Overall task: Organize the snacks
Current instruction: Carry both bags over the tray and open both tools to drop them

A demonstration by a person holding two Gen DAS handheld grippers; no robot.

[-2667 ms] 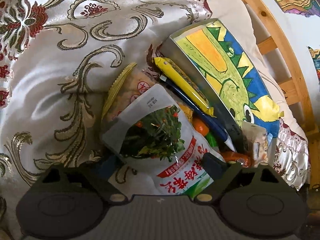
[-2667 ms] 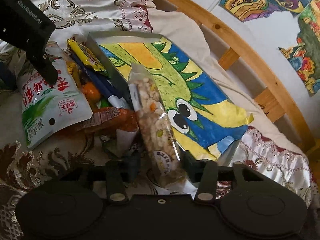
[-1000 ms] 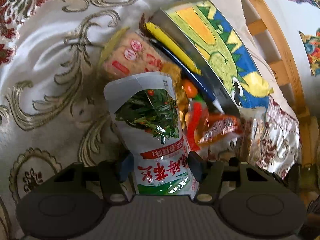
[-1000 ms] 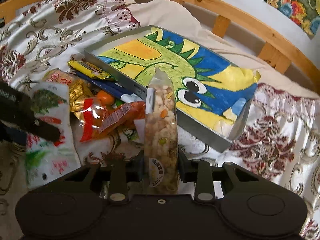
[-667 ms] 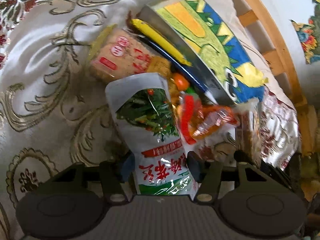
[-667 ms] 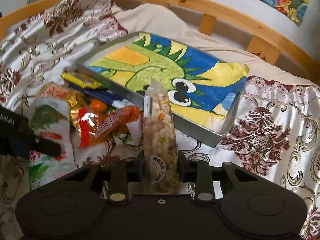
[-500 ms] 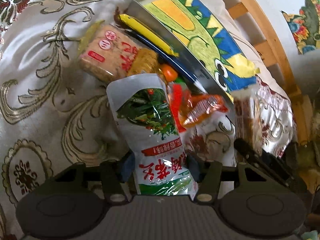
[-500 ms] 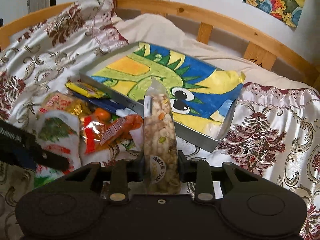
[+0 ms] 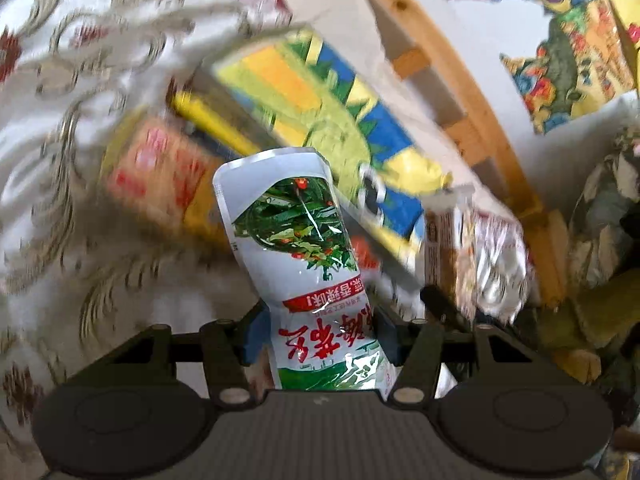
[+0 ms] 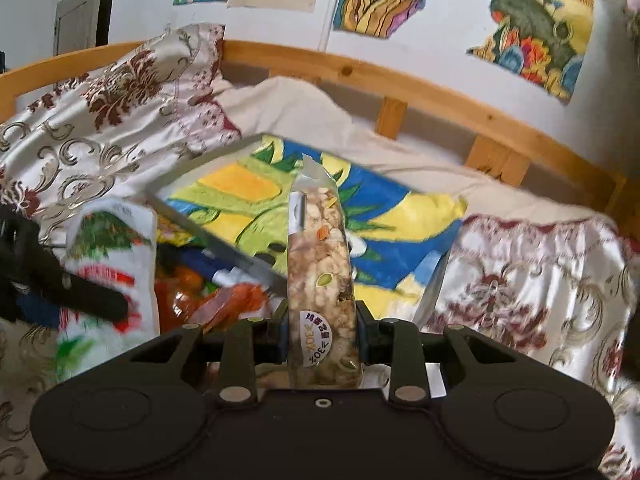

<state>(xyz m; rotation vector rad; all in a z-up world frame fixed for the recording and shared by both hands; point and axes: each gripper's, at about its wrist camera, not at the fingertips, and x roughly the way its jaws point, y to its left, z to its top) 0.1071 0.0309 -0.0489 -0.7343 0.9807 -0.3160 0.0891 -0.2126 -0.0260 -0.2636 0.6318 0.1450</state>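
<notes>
My left gripper (image 9: 320,332) is shut on a white snack pouch with a green vegetable picture (image 9: 296,240), held upright above the bed. My right gripper (image 10: 322,330) is shut on a narrow clear bag of mixed nuts (image 10: 320,280), held upright. Both are lifted over a pile of snacks (image 10: 208,292) beside a grey box with a dinosaur drawing (image 10: 256,196). The pouch also shows in the right wrist view (image 10: 112,248), with the left gripper in front of it. The nut bag shows in the left wrist view (image 9: 440,248).
A patterned satin bedspread (image 10: 520,280) covers the bed. A wooden bed rail (image 10: 400,80) runs behind the box, with paintings (image 10: 532,12) on the wall above. An orange cracker packet (image 9: 160,168) and a yellow bar (image 9: 212,120) lie left of the box.
Both grippers closed on their packs and lifted them up off the pile. Both views have tilted up toward the bed rail and wall, and the left view is blurred by motion.
</notes>
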